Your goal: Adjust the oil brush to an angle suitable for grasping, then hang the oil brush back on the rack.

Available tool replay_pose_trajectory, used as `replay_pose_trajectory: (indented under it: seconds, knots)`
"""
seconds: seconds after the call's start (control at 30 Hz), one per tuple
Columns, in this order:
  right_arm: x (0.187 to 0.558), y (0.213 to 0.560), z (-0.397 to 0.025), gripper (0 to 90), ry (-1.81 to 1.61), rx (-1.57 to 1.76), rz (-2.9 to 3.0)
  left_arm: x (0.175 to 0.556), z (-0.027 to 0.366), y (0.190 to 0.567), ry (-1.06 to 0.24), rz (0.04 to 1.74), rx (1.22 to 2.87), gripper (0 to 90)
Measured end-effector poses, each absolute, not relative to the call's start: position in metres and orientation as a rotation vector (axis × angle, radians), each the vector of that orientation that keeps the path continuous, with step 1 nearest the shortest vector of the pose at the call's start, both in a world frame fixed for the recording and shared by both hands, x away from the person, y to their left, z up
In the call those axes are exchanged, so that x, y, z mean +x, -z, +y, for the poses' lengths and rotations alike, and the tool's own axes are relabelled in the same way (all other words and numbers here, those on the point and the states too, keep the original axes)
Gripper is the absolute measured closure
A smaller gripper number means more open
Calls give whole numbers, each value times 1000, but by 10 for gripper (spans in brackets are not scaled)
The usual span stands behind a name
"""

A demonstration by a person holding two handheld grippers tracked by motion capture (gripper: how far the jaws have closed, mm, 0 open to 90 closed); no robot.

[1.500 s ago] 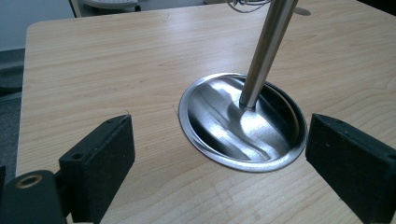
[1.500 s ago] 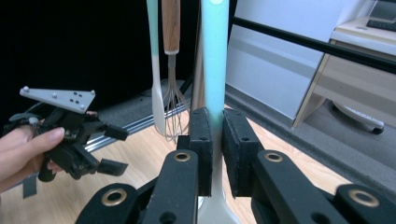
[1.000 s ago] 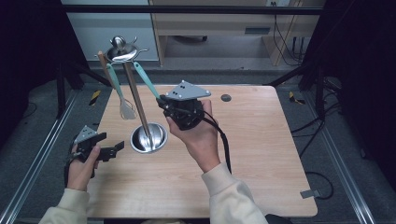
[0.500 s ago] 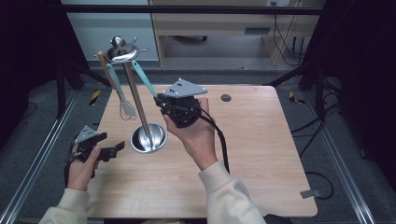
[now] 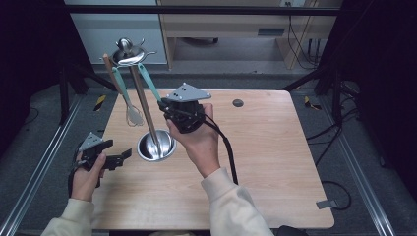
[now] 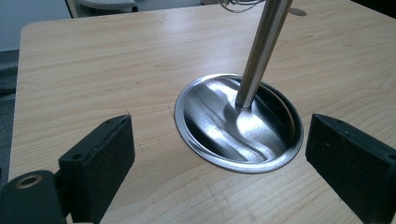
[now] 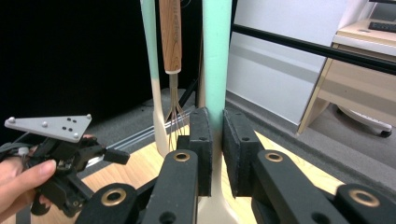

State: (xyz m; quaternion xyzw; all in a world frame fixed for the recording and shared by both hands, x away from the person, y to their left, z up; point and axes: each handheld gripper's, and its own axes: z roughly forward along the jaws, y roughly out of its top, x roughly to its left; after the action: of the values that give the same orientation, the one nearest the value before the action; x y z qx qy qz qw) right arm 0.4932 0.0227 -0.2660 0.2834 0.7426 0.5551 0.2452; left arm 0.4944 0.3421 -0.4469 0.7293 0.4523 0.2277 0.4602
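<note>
Right gripper (image 7: 212,154) fingers pinch the teal spatula (image 5: 149,83) hanging on the rack (image 5: 142,105); it should lift straight off the hook. Left gripper (image 5: 123,157) fingers spread, near base (image 6: 238,123).

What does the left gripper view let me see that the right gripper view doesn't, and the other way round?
Left gripper view: the stand's round steel base with its pole rising from it. Right gripper view: the right tongs shut on a teal handle, with a wooden-handled whisk and another pale handle hanging beyond. Both: the wooden table and the left tongs, open.
</note>
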Motion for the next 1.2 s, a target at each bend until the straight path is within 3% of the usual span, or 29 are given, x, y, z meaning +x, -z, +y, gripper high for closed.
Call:
replay_pose_trajectory:
  seconds: [0.57,0.8,1.2]
  knots:
    - [500,277,31,822,-1569,780,1984,495,342,448,-555,1114,1795,78]
    - [500,276,28,778,-1580,773,1983,495,342,448,-556,1115,1793,78]
    - [500,284,-11,501,-1502,861,1936,494,343,448,-563,1118,1792,78]
